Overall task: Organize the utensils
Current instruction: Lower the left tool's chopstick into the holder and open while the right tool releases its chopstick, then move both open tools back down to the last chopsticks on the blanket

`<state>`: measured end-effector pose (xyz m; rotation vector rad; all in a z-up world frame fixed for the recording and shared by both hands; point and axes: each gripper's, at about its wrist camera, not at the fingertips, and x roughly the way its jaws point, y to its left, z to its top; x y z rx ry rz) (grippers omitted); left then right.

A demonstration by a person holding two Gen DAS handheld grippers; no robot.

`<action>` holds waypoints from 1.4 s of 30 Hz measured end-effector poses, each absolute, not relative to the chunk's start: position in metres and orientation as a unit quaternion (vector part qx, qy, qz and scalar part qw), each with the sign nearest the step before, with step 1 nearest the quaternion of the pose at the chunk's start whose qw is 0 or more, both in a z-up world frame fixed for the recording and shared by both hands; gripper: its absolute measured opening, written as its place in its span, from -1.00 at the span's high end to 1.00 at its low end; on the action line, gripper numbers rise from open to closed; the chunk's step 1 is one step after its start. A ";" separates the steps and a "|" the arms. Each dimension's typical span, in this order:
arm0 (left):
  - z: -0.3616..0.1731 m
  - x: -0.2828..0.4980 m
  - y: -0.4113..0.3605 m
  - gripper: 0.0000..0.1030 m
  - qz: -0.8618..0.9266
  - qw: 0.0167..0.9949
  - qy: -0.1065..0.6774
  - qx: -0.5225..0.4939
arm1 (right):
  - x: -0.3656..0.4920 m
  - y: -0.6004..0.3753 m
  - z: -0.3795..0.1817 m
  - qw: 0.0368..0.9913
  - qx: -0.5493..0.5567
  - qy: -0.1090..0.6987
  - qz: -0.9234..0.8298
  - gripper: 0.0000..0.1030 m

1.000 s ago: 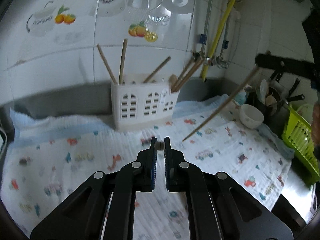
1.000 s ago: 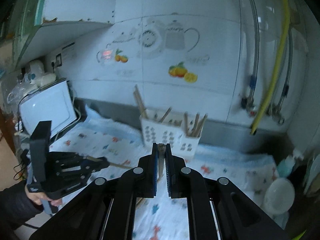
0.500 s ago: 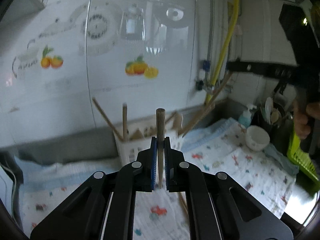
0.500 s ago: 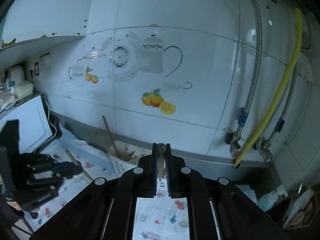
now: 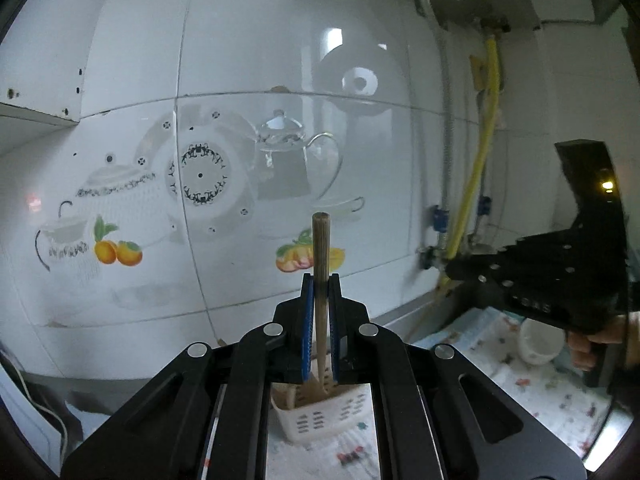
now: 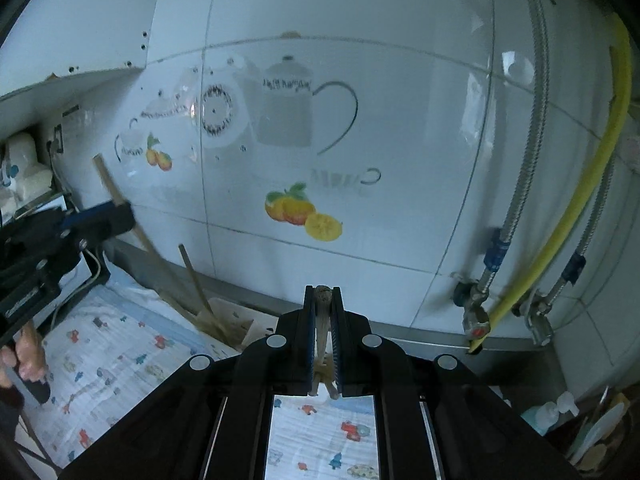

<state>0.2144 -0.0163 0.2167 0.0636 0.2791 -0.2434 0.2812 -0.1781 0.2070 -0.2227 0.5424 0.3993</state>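
Note:
My left gripper (image 5: pixel 320 280) is shut on a wooden chopstick (image 5: pixel 321 244) that stands upright between its blue pads. The stick's lower end reaches down to the white slotted utensil holder (image 5: pixel 320 420) right beneath it. My right gripper (image 6: pixel 323 292) is shut on another wooden chopstick (image 6: pixel 322 312), whose top just shows between the pads. In the right wrist view the left gripper (image 6: pixel 114 216) is at the left with its chopstick (image 6: pixel 106 178) slanting down toward the holder (image 6: pixel 230 318), where several sticks lean. In the left wrist view the right gripper (image 5: pixel 452 270) is at the right, held by a hand (image 5: pixel 588 344).
A tiled wall with teapot and fruit decals stands close behind the holder. A yellow hose (image 6: pixel 576 204) and metal pipes with taps (image 6: pixel 476 320) run down at the right. A white bowl (image 5: pixel 540 344) sits on the patterned cloth (image 6: pixel 120 360). A soap bottle (image 6: pixel 550 412) stands at far right.
The left gripper rose with its chopstick, which went from lying level to standing upright over the holder. The right gripper moved in over the holder. Both views now tilt up at the wall.

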 end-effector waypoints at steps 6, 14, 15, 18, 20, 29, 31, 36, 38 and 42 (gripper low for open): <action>0.195 0.242 -0.017 0.90 -0.101 0.981 0.163 0.035 | 0.294 -0.176 0.187 0.928 -0.105 0.295 0.201 0.86; 0.168 0.259 -0.006 0.85 -0.095 0.973 0.210 0.012 | 0.296 -0.177 0.179 0.925 -0.103 0.303 0.204 0.71; 0.168 0.258 -0.005 0.85 -0.098 0.973 0.209 0.009 | 0.293 -0.178 0.181 0.926 -0.103 0.299 0.205 0.69; 0.176 0.248 -0.002 0.83 -0.105 0.974 0.201 0.002 | 0.281 -0.180 0.193 0.928 -0.101 0.290 0.212 0.68; 0.182 0.236 -0.001 0.82 -0.109 0.975 0.191 0.003 | 0.269 -0.181 0.201 0.928 -0.101 0.283 0.220 0.67; 0.188 0.159 0.002 0.82 -0.123 0.974 0.188 0.004 | 0.171 -0.201 0.228 0.928 -0.096 0.249 0.261 0.53; 0.180 0.136 0.001 0.81 -0.122 0.973 0.197 0.011 | 0.148 -0.206 0.229 0.927 -0.097 0.244 0.268 0.52; 0.149 0.092 -0.005 0.65 -0.132 0.966 0.222 0.013 | 0.090 -0.220 0.228 0.927 -0.090 0.232 0.282 0.42; 0.132 0.079 -0.009 0.65 -0.138 0.962 0.236 0.015 | 0.071 -0.225 0.224 0.927 -0.088 0.229 0.283 0.40; 0.083 0.056 -0.021 0.65 -0.160 0.944 0.288 0.012 | 0.040 -0.236 0.211 0.926 -0.076 0.233 0.286 0.36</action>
